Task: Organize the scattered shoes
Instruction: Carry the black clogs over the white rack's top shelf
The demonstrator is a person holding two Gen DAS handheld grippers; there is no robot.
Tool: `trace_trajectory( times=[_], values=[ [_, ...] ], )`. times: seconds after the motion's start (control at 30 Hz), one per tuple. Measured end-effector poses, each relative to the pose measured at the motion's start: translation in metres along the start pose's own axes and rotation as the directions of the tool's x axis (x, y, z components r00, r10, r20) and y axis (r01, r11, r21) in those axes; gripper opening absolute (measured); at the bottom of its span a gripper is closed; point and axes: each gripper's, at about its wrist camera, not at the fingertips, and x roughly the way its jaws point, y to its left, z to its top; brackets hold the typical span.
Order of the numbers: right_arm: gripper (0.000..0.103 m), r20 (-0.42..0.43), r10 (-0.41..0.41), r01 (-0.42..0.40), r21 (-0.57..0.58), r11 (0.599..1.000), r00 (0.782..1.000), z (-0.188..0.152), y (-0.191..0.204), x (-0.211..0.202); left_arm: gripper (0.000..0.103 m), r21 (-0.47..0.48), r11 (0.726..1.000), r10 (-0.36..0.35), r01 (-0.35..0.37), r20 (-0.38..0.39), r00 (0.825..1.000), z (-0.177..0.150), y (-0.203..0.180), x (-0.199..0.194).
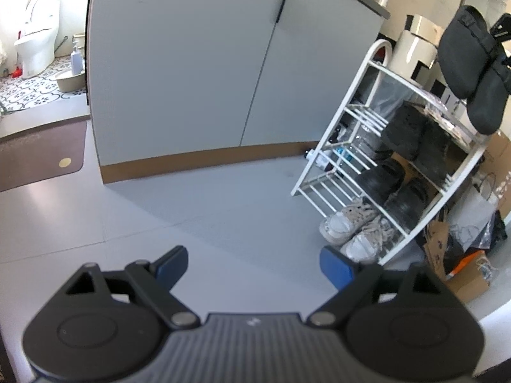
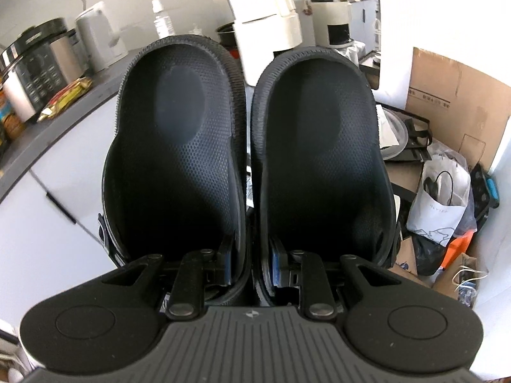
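The right gripper (image 2: 249,268) is squeezed shut on the two inner walls of a pair of black clogs (image 2: 179,146), holding both up in the air near the top of the white shoe rack (image 1: 377,166). The clogs look light and bendy, so pinching both inner walls together should work. The left gripper (image 1: 252,268) is open and holds nothing, above the floor (image 1: 223,198).
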Motion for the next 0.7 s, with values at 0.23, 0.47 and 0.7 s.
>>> trace_trajectory(
  times=[0.23,0.47,0.7],
  values=[
    [0.025,-0.003,-0.006,0.006,0.007,1.0,1.0,0.006,-0.01,0.046,0.091,-0.022,1.0,0.018,-0.019,-0.024,1.0,0.002,0.0,0.017],
    [0.025,-0.01,-0.003,0.004,0.018,1.0,1.0,0.015,-0.017,0.074,0.091,-0.037,0.999,0.022,-0.024,-0.043,0.999,0.003,-0.001,0.029],
    [0.025,-0.03,-0.013,0.015,0.067,0.998,0.999,0.043,-0.024,0.083,0.091,-0.037,0.999,0.035,-0.038,-0.072,0.997,0.002,0.002,0.04]
  ],
)
